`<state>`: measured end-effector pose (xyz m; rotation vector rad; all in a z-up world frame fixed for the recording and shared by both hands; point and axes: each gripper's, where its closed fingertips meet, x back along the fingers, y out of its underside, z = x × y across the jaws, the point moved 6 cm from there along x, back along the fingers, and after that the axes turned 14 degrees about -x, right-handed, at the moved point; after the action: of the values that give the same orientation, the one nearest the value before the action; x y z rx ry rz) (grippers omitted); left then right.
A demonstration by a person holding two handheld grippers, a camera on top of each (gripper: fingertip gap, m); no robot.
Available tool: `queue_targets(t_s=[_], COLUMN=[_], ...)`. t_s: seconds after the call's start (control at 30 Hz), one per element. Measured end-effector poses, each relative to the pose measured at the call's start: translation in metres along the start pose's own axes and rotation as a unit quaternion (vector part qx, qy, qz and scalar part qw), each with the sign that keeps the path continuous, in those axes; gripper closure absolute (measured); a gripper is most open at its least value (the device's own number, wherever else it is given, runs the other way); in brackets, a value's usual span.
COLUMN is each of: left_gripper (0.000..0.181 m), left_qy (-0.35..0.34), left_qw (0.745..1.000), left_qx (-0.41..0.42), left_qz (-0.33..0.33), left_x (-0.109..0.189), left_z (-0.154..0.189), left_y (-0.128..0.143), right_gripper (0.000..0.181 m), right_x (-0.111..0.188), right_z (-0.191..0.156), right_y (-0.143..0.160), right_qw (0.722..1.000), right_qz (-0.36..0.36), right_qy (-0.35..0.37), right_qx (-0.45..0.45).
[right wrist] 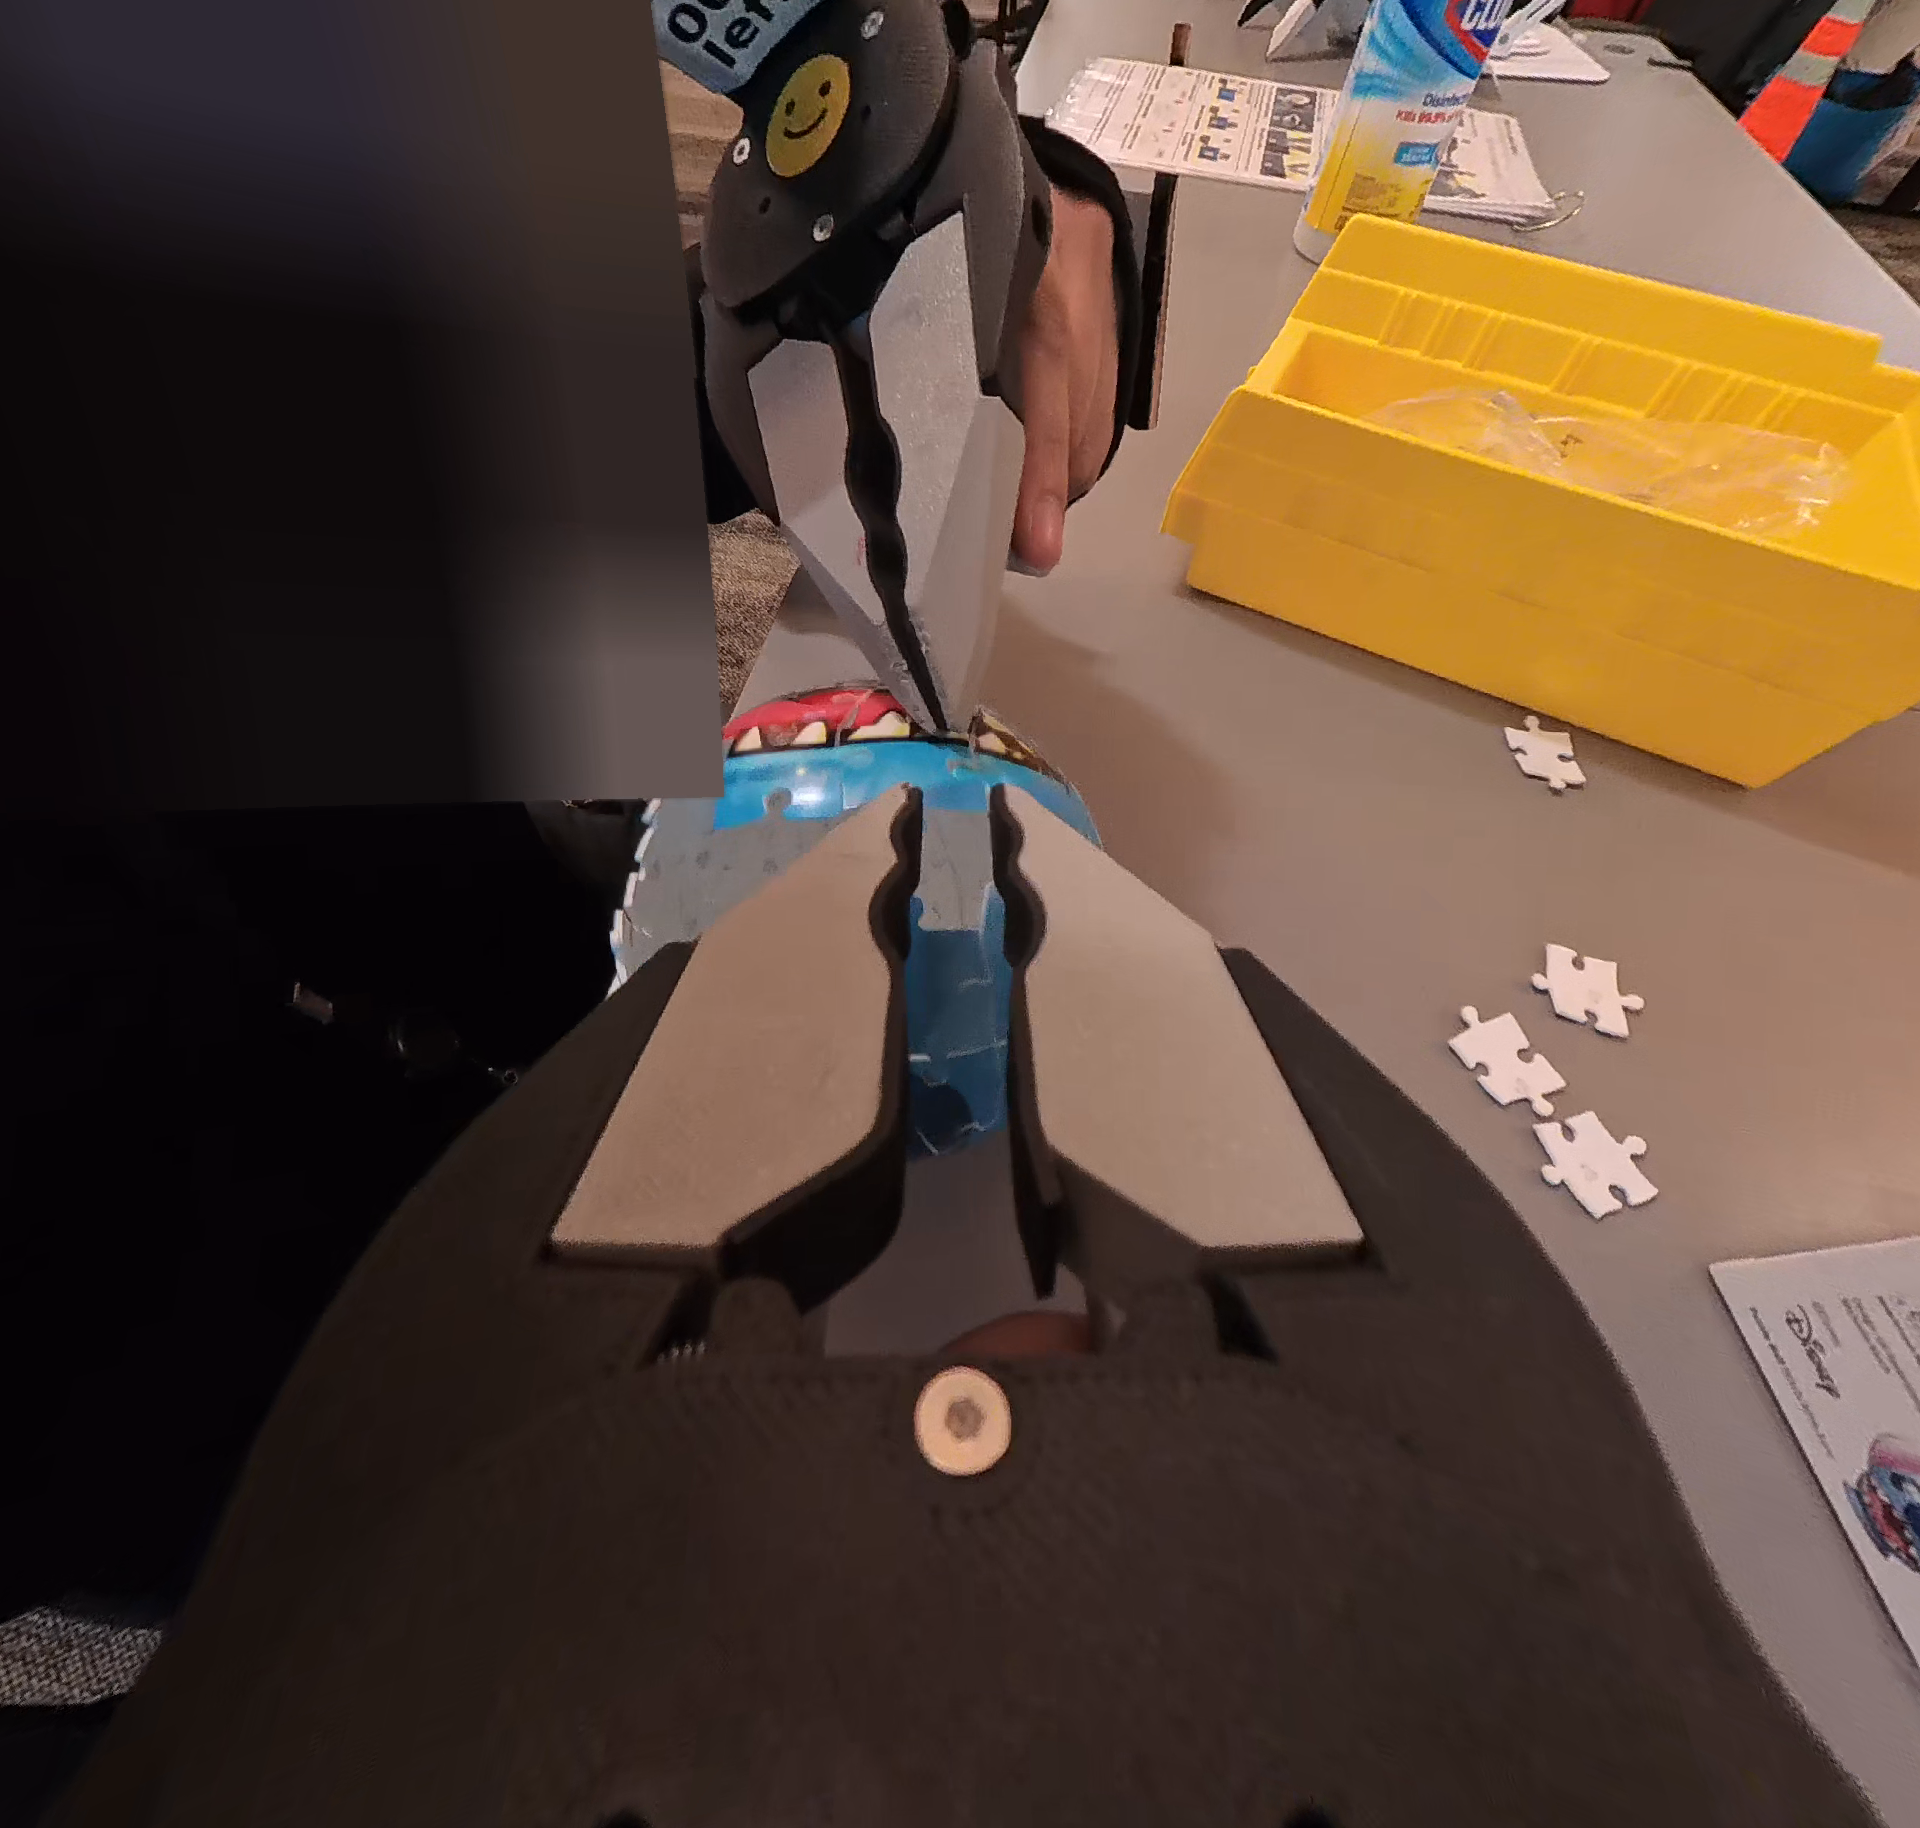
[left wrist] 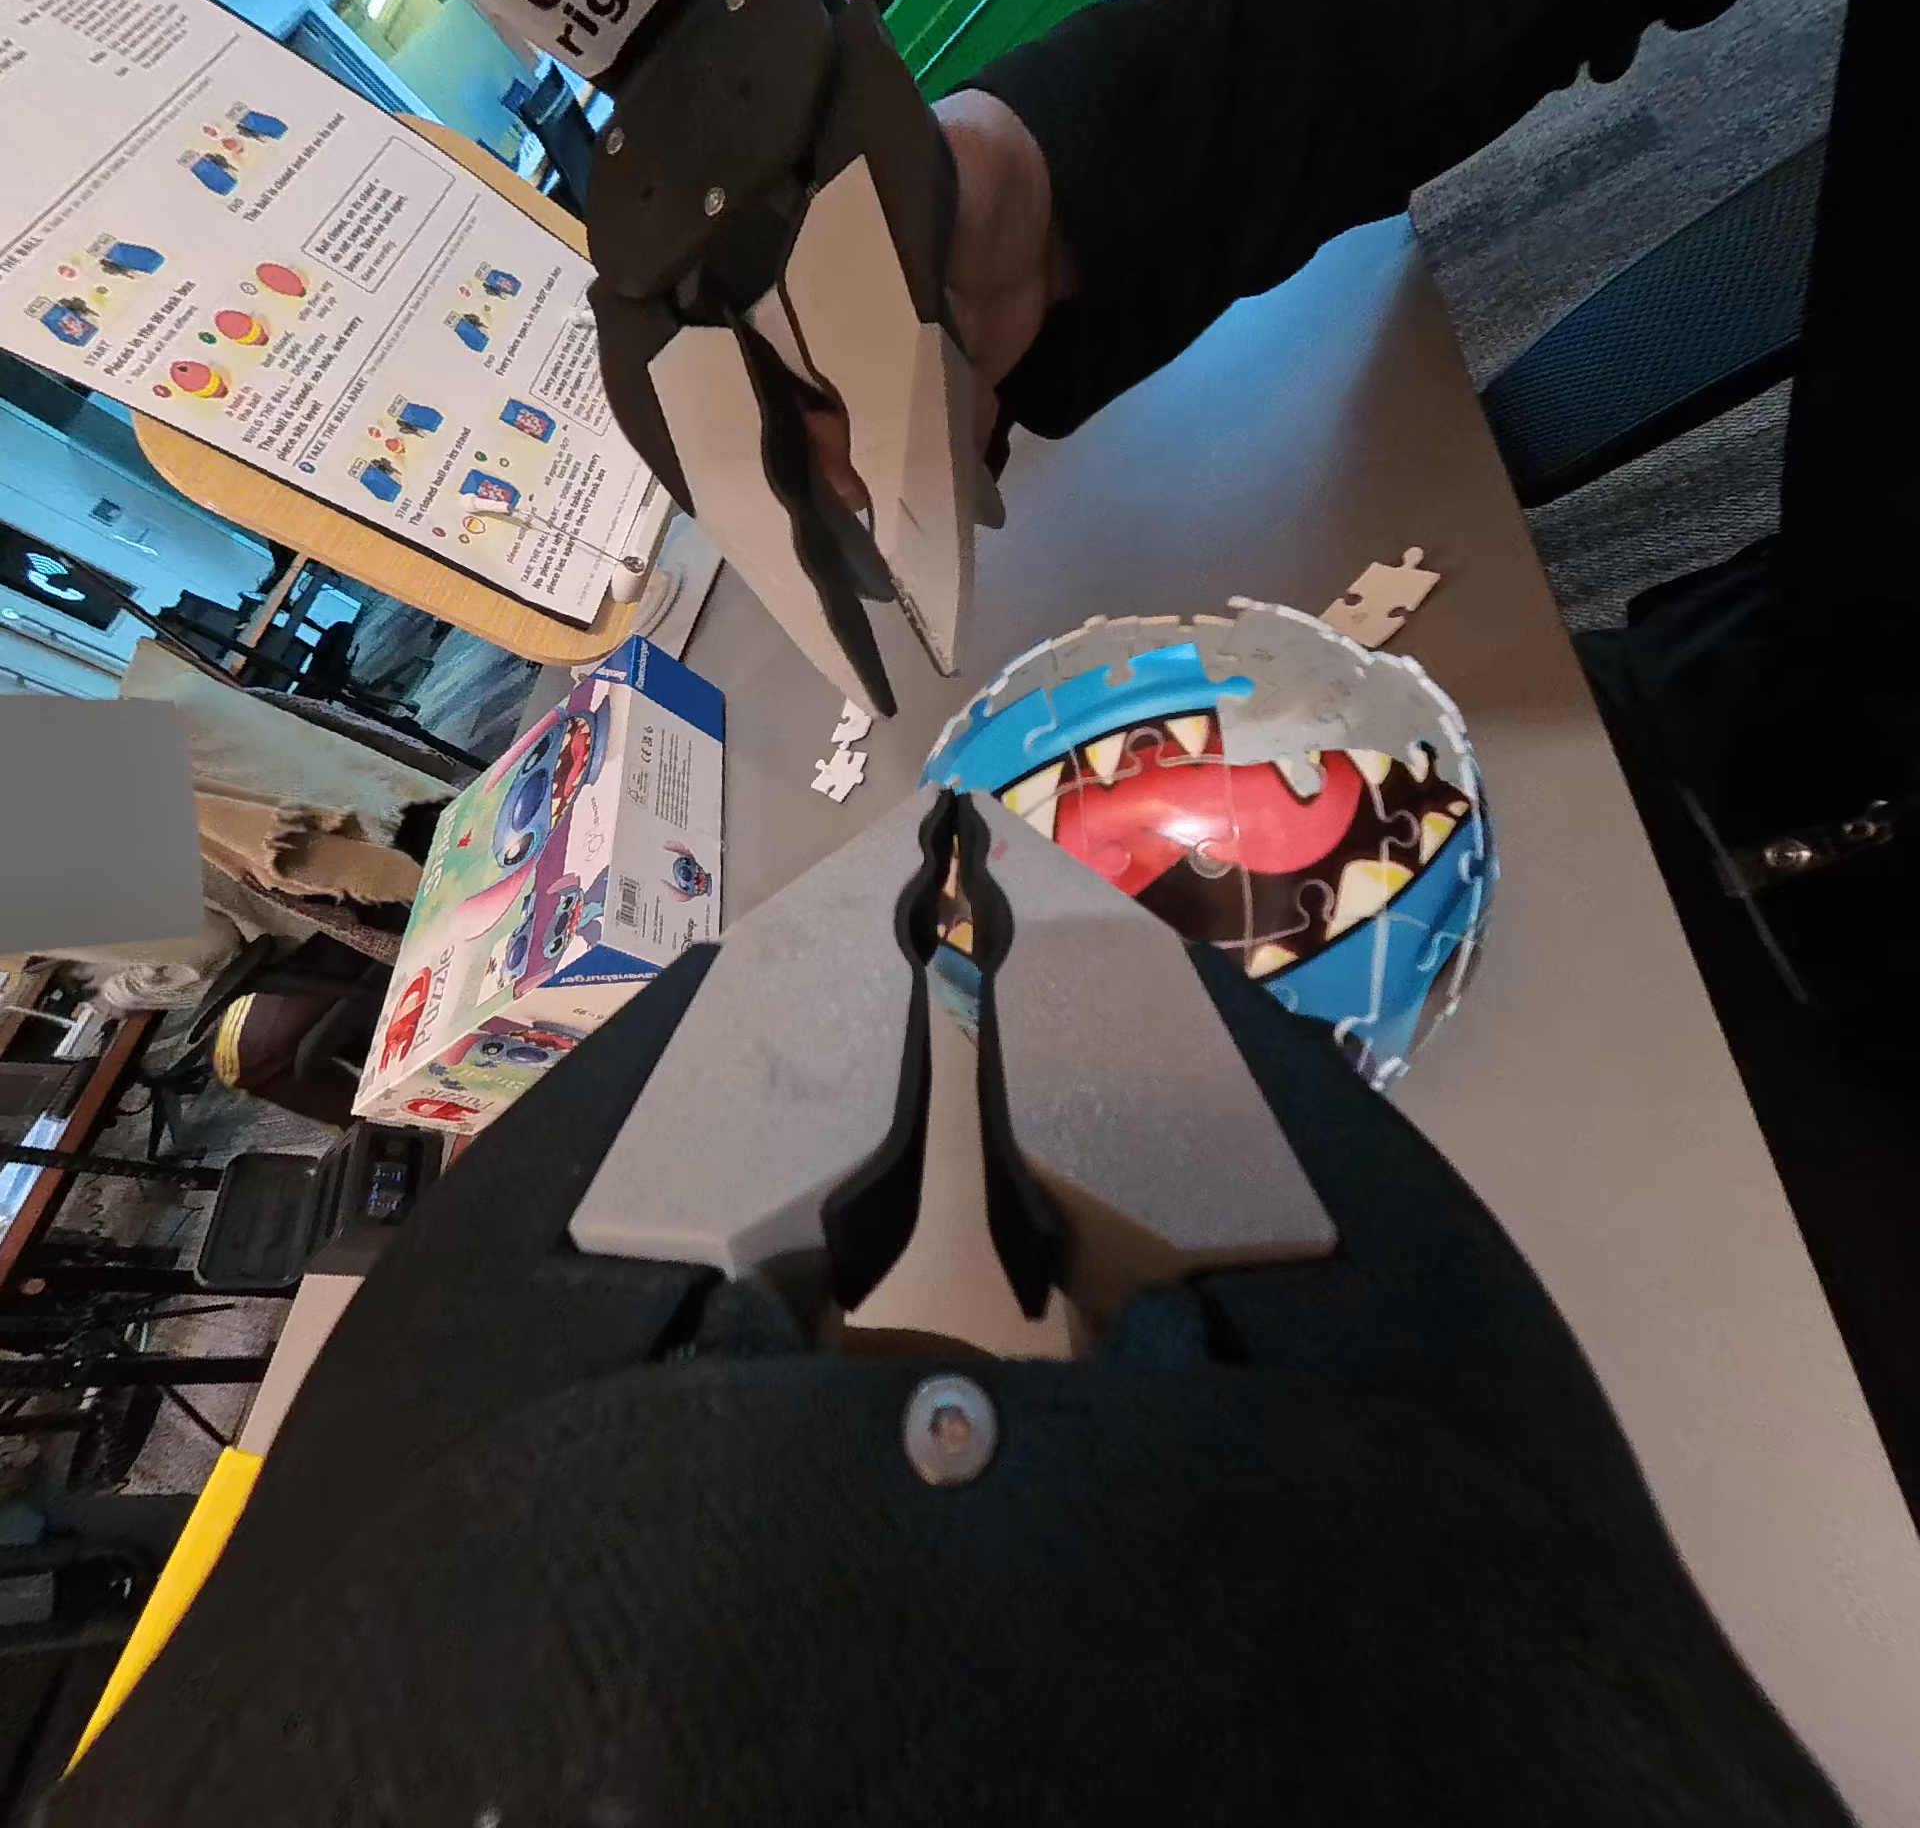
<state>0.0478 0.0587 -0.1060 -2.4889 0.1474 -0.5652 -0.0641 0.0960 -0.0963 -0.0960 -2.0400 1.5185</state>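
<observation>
Pinching the rim of the puzzle ball (left wrist: 1226, 833) on the counter (left wrist: 1299, 490), the left tool (left wrist: 958, 802) is clamped on a piece at 12 o'clock, the right tool (left wrist: 914, 677), slightly apart, hovering just beyond, loose pieces (right wrist: 1558, 1082) at its 3 o'clock.

- Even indoor light, cool blue cast in left wrist view, warmer in right.
- Glare spot on puzzle ball (left wrist: 1205, 833).
- Fisheye bending at edges; background soft.
</observation>
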Motion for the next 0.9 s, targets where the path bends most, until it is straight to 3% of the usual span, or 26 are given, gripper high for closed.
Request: queue_targets(t_s=[0.9], left_gripper=[0.181], left_qy=[-0.006], left_qw=[1.000], left_qx=[0.007], left_qz=[-0.003], left_x=[0.008], left_z=[0.006], left_y=[0.004], right_gripper=[0.181], right_x=[-0.031], right_z=[-0.007], right_y=[-0.011], right_qw=[0.996], right_qz=[-0.081], right_qy=[0.002], right_qx=[0.034])
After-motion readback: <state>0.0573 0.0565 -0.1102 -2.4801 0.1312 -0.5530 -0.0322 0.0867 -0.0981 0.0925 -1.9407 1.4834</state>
